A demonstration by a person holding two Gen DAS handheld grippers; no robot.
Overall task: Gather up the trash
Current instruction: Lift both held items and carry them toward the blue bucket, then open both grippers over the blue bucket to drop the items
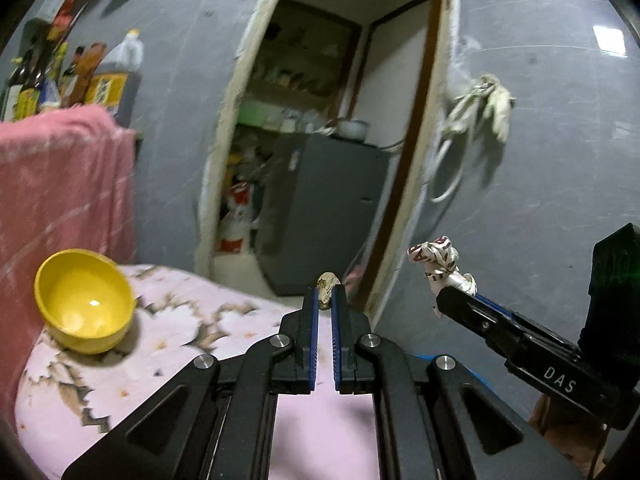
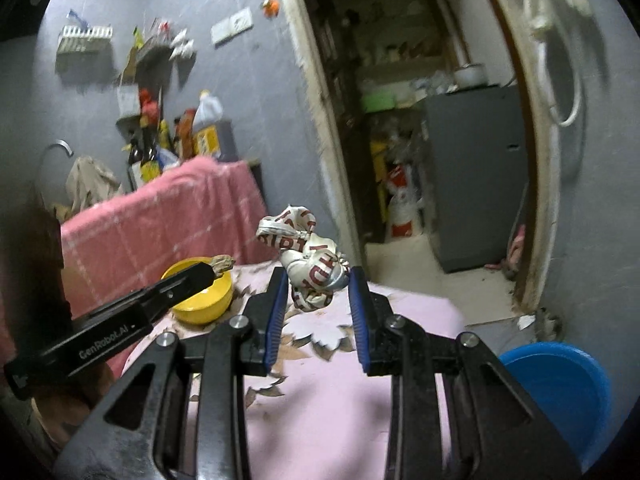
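My left gripper is shut on a small crumpled brown scrap, held above the pink table. It also shows in the right wrist view, the scrap over the yellow bowl. My right gripper is shut on a knotted white wrapper with red letters, held in the air. The right gripper also shows in the left wrist view with the wrapper. The yellow bowl stands on the table at the left.
A blue bucket stands on the floor at the right of the table. A pink towel hangs behind the bowl. Bottles stand on a shelf behind it. An open doorway leads to a grey fridge.
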